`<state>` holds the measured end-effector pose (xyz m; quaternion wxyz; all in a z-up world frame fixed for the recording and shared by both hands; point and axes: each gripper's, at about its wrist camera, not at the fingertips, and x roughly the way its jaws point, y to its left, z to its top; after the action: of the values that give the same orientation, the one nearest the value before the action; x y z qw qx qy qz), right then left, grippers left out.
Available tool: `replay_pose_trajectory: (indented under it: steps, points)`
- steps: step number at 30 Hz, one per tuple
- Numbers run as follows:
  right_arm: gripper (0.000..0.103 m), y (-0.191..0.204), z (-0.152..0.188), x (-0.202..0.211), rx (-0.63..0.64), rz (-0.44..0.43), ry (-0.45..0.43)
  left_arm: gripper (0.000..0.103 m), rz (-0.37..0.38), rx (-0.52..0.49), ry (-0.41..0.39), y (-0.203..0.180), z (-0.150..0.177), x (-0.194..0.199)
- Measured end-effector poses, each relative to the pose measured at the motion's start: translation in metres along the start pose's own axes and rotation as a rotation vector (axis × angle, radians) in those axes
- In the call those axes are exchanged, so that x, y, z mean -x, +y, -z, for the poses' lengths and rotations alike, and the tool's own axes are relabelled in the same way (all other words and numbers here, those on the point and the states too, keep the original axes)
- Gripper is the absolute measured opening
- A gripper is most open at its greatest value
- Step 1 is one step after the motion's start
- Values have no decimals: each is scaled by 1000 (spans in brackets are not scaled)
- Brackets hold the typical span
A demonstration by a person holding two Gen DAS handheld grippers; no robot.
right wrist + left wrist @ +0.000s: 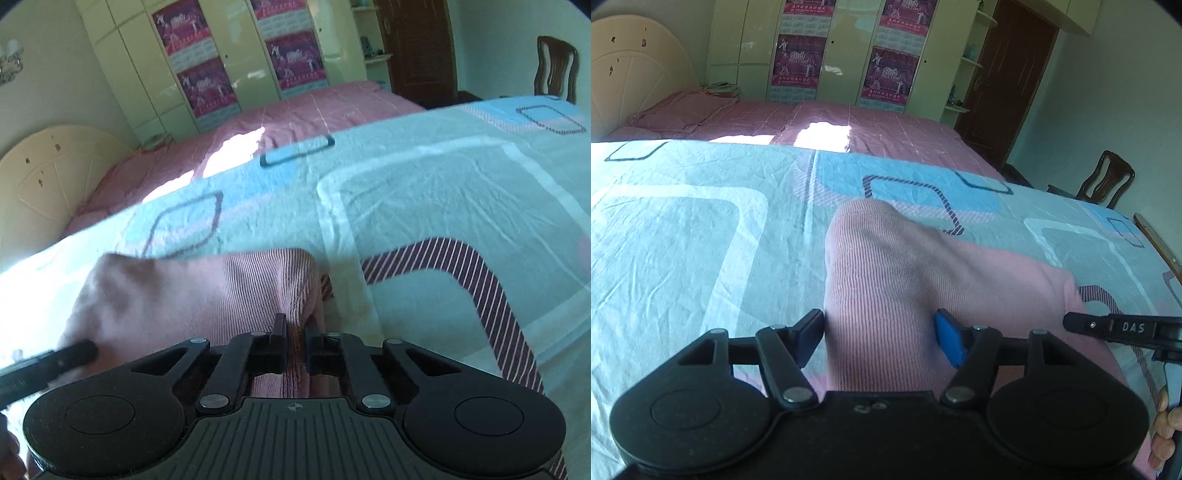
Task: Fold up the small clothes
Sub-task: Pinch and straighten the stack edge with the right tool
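Pink ribbed garment (905,280) lies on the patterned sheet (683,229). Your right tool (295,345) is clamped on its edge; your left tool (879,336) stands apart, straddling a raised fold. Next, pinch left, then carry both over.

Pink bed (849,122), wardrobe (842,48), chair (1108,181)
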<state>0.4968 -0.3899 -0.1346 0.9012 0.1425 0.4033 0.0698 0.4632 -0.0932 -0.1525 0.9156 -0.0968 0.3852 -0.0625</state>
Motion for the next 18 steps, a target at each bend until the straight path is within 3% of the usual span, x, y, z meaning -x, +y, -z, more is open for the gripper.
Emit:
replay_pose_trajectory:
  steps: [3,8,12,18]
  points:
    - [9,-8,-7,8,-47,-22,-9,67,-2,4,-7,1,-2,4]
    - [14,-2,-19,23,-11,1,-83,64,-18,-17,-33,-8,-18,8]
    - [37,8,-29,12,21,15,-95,64,-49,-22,-18,-10,-26,-6]
    - [37,2,-18,-24,80,110,-22,71,-61,26,21,-1,-20,-20]
